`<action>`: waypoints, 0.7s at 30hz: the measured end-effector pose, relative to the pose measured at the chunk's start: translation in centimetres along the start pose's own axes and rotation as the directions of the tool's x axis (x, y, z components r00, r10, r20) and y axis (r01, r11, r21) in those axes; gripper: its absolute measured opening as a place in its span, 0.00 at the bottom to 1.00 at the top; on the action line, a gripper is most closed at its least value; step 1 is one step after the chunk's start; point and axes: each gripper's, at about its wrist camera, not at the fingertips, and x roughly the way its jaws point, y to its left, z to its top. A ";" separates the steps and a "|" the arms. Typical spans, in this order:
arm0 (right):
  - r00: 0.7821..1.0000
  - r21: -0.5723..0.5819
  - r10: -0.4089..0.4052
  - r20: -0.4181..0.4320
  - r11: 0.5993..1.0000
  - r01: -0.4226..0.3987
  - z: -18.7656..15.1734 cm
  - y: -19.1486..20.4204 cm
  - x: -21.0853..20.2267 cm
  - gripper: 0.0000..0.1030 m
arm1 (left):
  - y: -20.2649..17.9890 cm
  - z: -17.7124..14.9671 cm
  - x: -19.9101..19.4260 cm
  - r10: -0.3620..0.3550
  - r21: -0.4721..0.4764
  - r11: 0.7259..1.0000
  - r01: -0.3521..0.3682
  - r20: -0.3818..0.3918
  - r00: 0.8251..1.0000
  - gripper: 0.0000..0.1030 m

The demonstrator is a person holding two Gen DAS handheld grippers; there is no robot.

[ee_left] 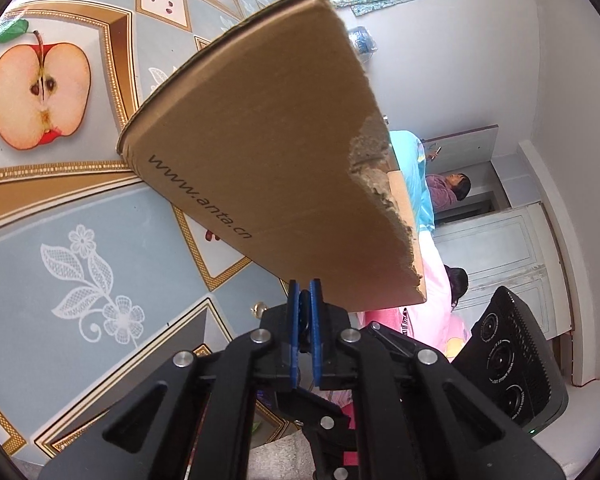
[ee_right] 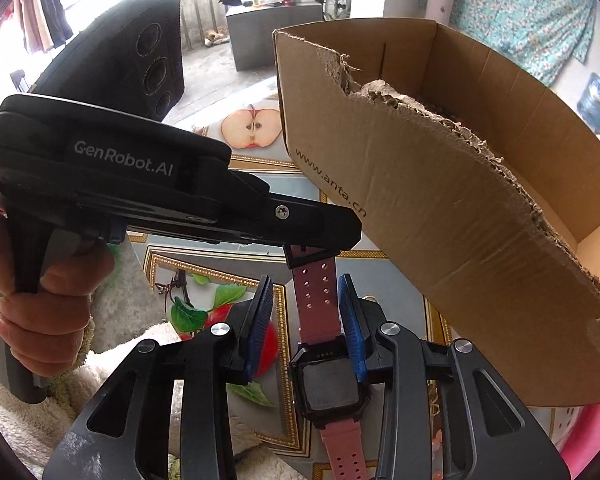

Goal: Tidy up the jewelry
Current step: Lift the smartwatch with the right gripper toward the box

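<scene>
The left hand-held gripper (ee_left: pixel 305 286) is seen clenched, its blue pads drawn almost together, and a dark strip is pinched between them. From the right wrist view that strip is shown to be the end of the strap of a watch (ee_right: pixel 328 384), so the watch is gripped by the left tool at its far end. The tool's black body is held by a person's hand (ee_right: pixel 48 304), wrapped round the handle at the left edge of the view.

The right hand-held gripper (ee_right: pixel 305 280) is found released: its jaws are spread and the pink perforated strap runs up between them. The left pad is kept clear of the strap, while the right pad is seen against the strap's edge; no squeeze from both sides is shown. The watch's dark square case is placed low between the fingers with its back to the camera, and the second pink strap half trails off towards the bottom of the frame.

Just right of the watch, an open cardboard box (ee_right: pixel 440 220) is seen, its near wall torn ragged along the top and printed with a web address. Beneath everything, the counter (ee_left: pixel 40 220) is covered by a cloth printed with fruit. A black device with three round lenses (ee_right: pixel 140 60) is seen behind the left tool.
</scene>
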 end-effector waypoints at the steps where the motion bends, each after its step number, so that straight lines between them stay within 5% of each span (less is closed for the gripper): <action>1: 1.000 0.016 -0.013 0.002 1.000 0.013 0.0 -0.2 0.0 0.17 | -0.2 0.0 -0.2 0.000 0.003 1.000 0.000 0.001 1.000 0.04; 7: 0.999 0.058 -0.005 0.045 0.998 0.002 -0.3 -0.1 -1.8 0.16 | -1.6 -0.4 -0.3 -0.053 0.036 0.998 0.052 0.031 0.998 0.05; 10: 0.998 0.104 0.005 0.067 0.995 -0.012 -0.5 -1.1 -3.3 0.16 | -2.0 -0.7 -1.4 -0.078 0.071 0.995 0.073 0.079 0.994 0.15; 16: 0.993 0.212 -0.003 0.119 0.977 -0.022 -1.9 -3.4 -7.2 0.16 | -2.1 -2.4 -2.7 -0.033 0.156 0.988 0.015 0.114 0.993 0.22; 18: 0.990 0.246 -0.013 0.138 0.969 -0.021 -2.5 -4.0 -8.5 0.16 | -2.1 -3.4 -2.6 -0.014 0.198 0.980 -0.006 0.101 0.995 0.38; 21: 0.987 0.284 -0.031 0.160 0.959 -0.016 -3.4 -4.7 -10.0 0.16 | -2.7 -5.3 -1.6 0.006 0.285 0.958 -0.021 0.056 0.998 0.48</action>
